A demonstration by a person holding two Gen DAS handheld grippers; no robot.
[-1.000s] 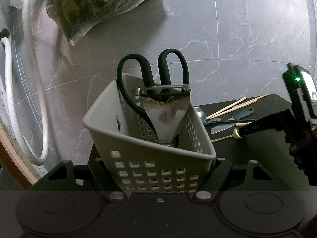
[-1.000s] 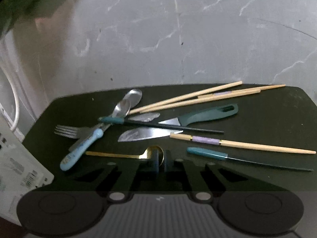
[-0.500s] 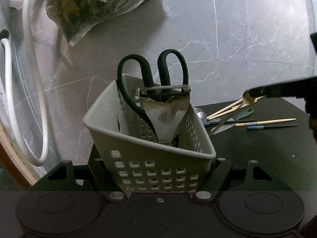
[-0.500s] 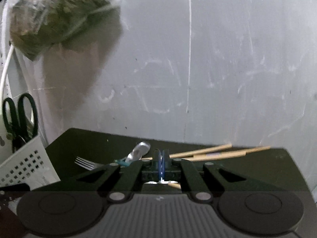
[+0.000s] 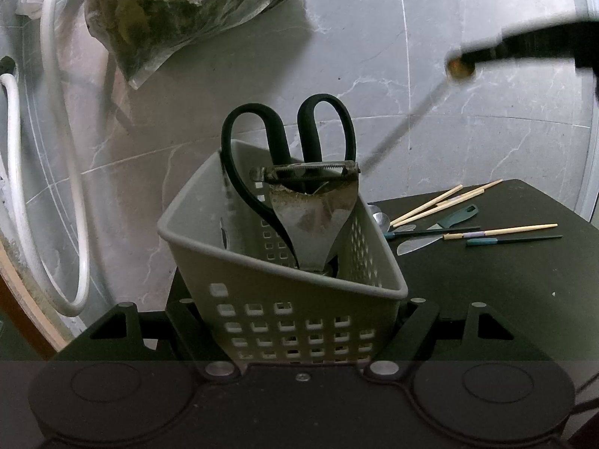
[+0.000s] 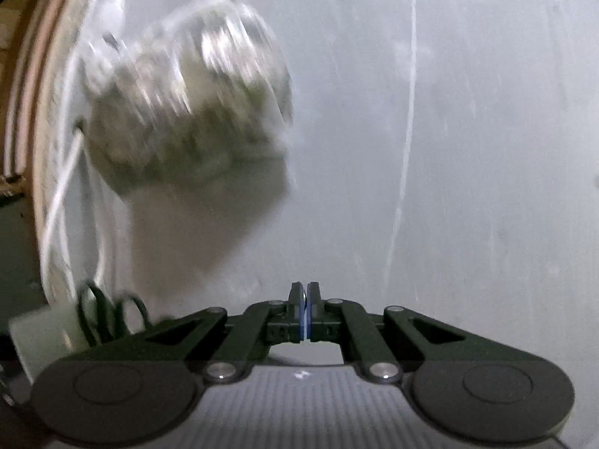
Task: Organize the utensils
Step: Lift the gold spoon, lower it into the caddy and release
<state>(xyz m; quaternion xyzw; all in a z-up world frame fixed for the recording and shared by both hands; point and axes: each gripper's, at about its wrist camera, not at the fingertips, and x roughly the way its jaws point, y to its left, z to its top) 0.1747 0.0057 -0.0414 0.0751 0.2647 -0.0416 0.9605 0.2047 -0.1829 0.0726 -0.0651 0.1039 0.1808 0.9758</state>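
My left gripper is shut on a white perforated basket, a finger pressing each side. In the basket stand black-handled scissors and a metal peeler. At the upper right of the left wrist view, my right gripper is shut on a gold spoon, held by the bowl; its blurred handle slants down-left toward the basket's rim. In the right wrist view the right gripper shows its pads pressed together, with the basket and scissors low at the left.
On the black table right of the basket lie wooden chopsticks, a green-handled knife, dark chopsticks and spoons. A plastic bag of dark greens hangs on the marble wall. A white hose loops at the left.
My right gripper took the gold spoon off the table and carried it up and toward the basket, rolling as it rose. The left gripper and basket stayed still.
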